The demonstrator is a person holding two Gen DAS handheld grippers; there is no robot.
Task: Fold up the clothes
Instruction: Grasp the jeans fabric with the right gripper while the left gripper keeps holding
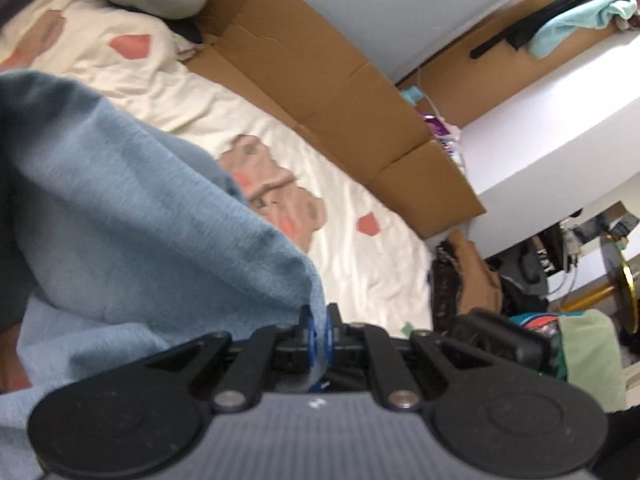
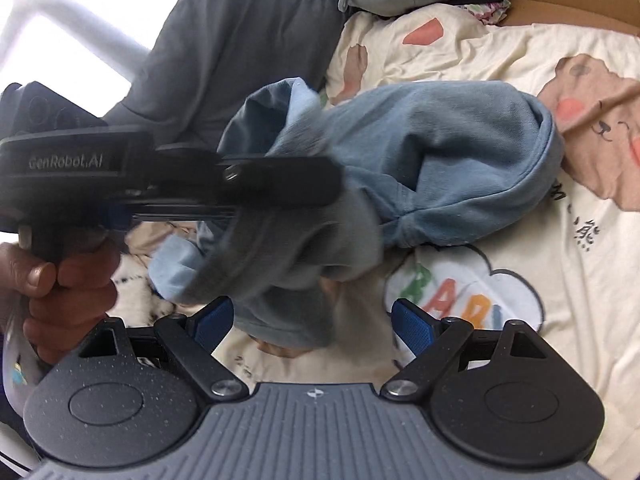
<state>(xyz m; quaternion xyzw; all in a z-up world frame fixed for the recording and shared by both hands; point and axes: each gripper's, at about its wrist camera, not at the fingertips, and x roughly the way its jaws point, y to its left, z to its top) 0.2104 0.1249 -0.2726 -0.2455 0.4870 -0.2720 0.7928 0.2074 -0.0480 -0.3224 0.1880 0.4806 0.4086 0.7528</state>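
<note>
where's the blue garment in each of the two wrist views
Left wrist view: the blue garment fills the left half, an edge pinched in the shut left gripper at bottom centre.
Right wrist view: it hangs bunched at centre, above the open jaws of the right gripper.
Shared landmark: the cream bedsheet with its bear print.

Both cameras look steeply down over their own fingers at the bedsheet (image 1: 360, 248), close above it. The left wrist view faces along the sheet toward the cardboard box (image 1: 328, 80); both share the blue garment (image 2: 440, 152) on it.
</note>
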